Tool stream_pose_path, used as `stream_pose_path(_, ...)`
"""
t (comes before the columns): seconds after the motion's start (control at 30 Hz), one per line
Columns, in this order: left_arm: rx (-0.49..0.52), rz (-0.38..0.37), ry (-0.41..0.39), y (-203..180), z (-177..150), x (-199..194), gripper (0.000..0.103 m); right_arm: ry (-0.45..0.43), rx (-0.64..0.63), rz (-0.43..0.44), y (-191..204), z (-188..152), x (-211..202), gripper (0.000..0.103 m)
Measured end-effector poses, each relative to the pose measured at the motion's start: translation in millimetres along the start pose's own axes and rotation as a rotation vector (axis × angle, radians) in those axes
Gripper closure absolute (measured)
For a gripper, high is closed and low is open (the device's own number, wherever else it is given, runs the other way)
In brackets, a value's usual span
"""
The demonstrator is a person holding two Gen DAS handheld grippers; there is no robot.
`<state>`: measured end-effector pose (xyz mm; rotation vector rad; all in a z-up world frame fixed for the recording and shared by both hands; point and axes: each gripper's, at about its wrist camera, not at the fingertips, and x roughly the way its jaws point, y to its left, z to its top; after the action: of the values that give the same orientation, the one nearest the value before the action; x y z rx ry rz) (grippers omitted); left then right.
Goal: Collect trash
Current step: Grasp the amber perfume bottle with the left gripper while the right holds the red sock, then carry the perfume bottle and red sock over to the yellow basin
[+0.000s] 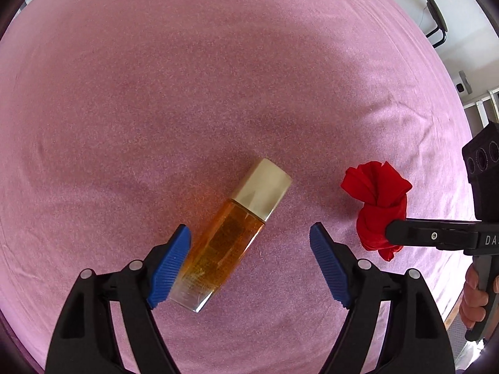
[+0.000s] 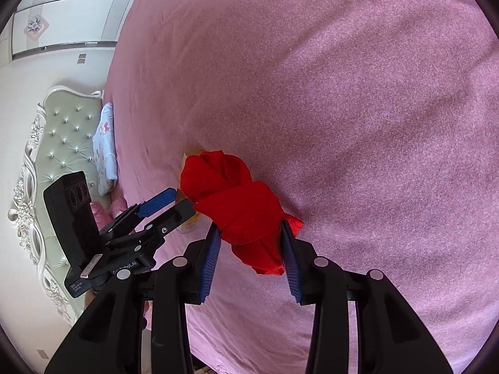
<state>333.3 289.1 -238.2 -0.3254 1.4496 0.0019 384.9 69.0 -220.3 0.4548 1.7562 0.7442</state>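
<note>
A: Left gripper (image 1: 249, 261) status?

B: Points nearly straight down at the pink bedspread (image 1: 187, 78). Jaws wide apart, nothing clamped. Amber bottle (image 1: 227, 243) w/ pale gold cap (image 1: 263, 184) lies flat on the spread btwn the blue pads (image 1: 170, 268), tilted, cap end away from the camera. Left-hand pad overlaps the bottle's lower side; can't tell if it touches. Right-hand pad well clear.

A: Right gripper (image 2: 249, 249)?

B: Jaws partly closed, both pads pressed onto the knotted red cloth bundle (image 2: 240, 205). Bundle sits btwn the fingers, above the spread; loose end sticks out beyond the tips.

A: The two relative to each other?

B: In the left wrist view the bundle is just right of the bottle, apart from it. A person's hand (image 1: 474, 296) grips that gripper's handle at the frame edge. In the right wrist view the bottle is mostly hidden behind the bundle.

A: Surroundings?

B: Tufted headboard (image 2: 59, 143) and a light blue pillow (image 2: 106, 149) at the bed's far left.
</note>
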Motion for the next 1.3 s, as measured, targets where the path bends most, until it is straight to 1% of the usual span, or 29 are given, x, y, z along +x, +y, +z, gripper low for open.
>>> stream_pose_path(0.1,0.015,0.002,0.025,-0.4,4.8,10.8,0.026,-0.002,0.01,0.005,0.7,-0.1,5.2,0.065)
stream_pose_path(0.17,0.017,-0.002,0.041,-1.6,6.2,18.2,0.031,-0.001,0.018,0.01,-1.3,0.5,3.3,0.065)
stream_pose_path(0.2,0.016,-0.003,0.045,-0.5,5.4,20.8,0.032,-0.002,0.02,0.012,-2.3,1.0,2.8,0.065)
stream_pose_path(0.27,0.017,0.012,0.037,-0.9,3.6,24.8,0.037,-0.004,0.022,0.015,-5.5,1.4,-0.2,0.065)
stream_pose_path(0.33,-0.01,0.001,0.02,6.2,-0.3,27.6,0.041,-0.007,0.026,0.018,-9.6,2.7,-4.5,0.065)
stream_pose_path(0.37,-0.031,0.003,0.013,8.3,-1.7,27.2,0.047,-0.006,0.027,0.019,-10.2,2.8,-5.4,0.065)
stream_pose_path(0.43,-0.079,-0.015,0.008,15.1,-5.7,25.1,0.054,-0.004,0.027,0.02,-12.1,2.2,-7.4,0.065)
stream_pose_path(0.5,-0.128,-0.043,0.001,18.9,-12.1,24.5,0.055,-0.003,0.025,0.018,-13.6,0.6,-8.7,0.065)
stream_pose_path(0.6,-0.171,-0.027,-0.004,15.8,-23.2,25.1,0.058,0.002,0.03,0.017,-16.7,-4.0,-10.7,0.065)
stream_pose_path(0.67,-0.205,-0.014,-0.002,10.9,-28.6,26.3,0.063,0.002,0.036,0.02,-19.3,-8.7,-14.0,0.065)
stream_pose_path(0.73,-0.267,-0.025,-0.011,9.4,-40.1,25.5,0.064,0.001,0.04,0.02,-22.7,-15.5,-18.4,0.065)
stream_pose_path(0.87,-0.395,-0.089,-0.025,4.7,-69.9,25.3,0.065,0.014,0.046,0.016,-31.0,-36.8,-25.7,0.065)
stream_pose_path(1.03,-0.528,-0.183,-0.023,-7.6,-117.3,27.8,0.065,0.03,0.051,0.011,-42.9,-73.9,-36.6,0.065)
stream_pose_path(1.17,-0.598,-0.265,-0.024,-27.0,-160.2,25.8,0.065,0.035,0.068,0.012,-58.6,-111.4,-48.8,0.065)
stream_pose_path(1.3,-0.613,-0.296,-0.008,-60.7,-205.1,27.3,0.065,0.045,0.093,-0.008,-77.8,-153.2,-63.1,0.065)
